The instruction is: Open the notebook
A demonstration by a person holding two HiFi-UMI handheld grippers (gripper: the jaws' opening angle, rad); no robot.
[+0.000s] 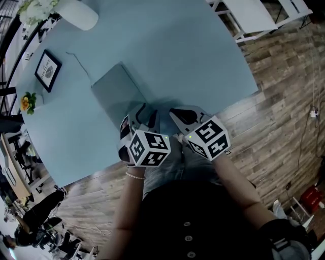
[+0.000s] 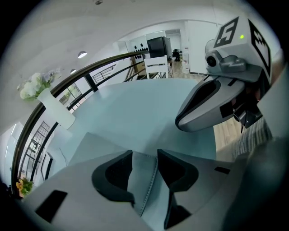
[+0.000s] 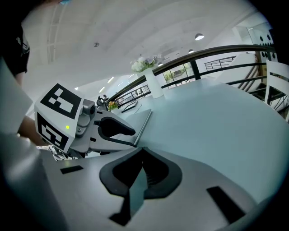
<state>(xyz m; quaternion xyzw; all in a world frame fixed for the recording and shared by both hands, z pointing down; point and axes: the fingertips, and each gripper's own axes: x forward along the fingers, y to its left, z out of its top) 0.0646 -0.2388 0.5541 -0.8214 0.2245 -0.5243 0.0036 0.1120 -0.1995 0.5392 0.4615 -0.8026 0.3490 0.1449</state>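
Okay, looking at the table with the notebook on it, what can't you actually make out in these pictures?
- Near corner of the notebook: head view, covered by the left gripper.
- Print in the framed picture: head view, too small to read.
- Flowers in the vase: head view, cut off by the top edge.
- Notebook's pages: every view, the cover lies closed over them.

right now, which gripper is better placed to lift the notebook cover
Left. The left gripper has open jaws astride the notebook edge; the right gripper is shut, over the table beside it.
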